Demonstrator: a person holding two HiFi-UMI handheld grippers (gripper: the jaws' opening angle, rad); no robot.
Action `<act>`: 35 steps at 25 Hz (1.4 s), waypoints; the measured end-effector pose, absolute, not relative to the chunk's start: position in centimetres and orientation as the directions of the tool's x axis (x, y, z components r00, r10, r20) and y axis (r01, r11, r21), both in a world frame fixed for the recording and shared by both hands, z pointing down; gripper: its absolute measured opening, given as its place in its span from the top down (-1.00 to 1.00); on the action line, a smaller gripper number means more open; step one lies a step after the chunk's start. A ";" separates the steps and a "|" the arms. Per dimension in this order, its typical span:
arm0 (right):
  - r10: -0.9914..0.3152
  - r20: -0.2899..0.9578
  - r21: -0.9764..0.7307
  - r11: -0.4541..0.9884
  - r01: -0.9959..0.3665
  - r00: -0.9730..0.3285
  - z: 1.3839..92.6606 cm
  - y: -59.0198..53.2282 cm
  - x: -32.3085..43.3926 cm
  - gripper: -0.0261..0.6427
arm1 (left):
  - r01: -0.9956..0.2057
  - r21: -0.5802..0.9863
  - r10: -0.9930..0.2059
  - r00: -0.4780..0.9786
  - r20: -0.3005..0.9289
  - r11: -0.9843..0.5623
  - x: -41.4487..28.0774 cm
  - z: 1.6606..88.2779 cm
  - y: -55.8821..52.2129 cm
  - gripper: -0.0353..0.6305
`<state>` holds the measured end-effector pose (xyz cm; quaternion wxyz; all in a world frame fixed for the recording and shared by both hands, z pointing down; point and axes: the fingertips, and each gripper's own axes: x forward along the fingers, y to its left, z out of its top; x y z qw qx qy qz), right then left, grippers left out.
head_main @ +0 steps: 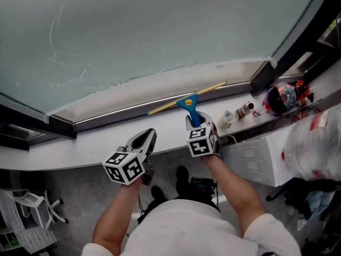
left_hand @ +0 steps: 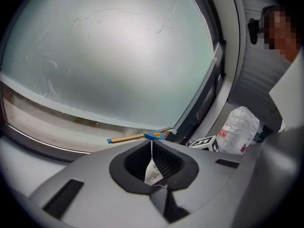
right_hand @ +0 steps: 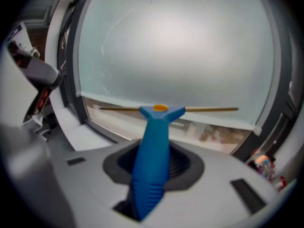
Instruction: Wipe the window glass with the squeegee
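We hold the squeegee (head_main: 188, 102) in the right gripper (head_main: 195, 122), whose fingers are clenched on the blue handle. Its long blade lies across the centre of the head view, along the lower edge of the window glass (head_main: 149, 25), just above the white sill (head_main: 64, 152). The left gripper (head_main: 145, 139) hangs over the sill at lower left. Its fingers are closed, with only a pale scrap in the gap that we cannot identify. Thin streaks show on the glass at upper left, and a ragged residue runs along its bottom. We judge the wiping unfinished, with those marks left to clear.
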<state>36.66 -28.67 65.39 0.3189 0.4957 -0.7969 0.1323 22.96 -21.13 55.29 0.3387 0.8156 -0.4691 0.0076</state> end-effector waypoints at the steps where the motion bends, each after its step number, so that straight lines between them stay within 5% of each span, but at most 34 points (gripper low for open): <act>1: -0.713 0.634 0.110 0.468 -0.877 -0.301 65.2 -28.4 36.6 0.55 | -0.768 0.546 -0.758 0.564 0.327 -0.335 22.7 55.1 -20.8 0.80; 35: -0.771 0.589 0.084 0.358 -0.930 -0.243 59.2 -14.3 31.6 0.55 | -0.718 0.513 -0.716 0.650 0.255 -0.470 15.1 50.9 -8.7 0.79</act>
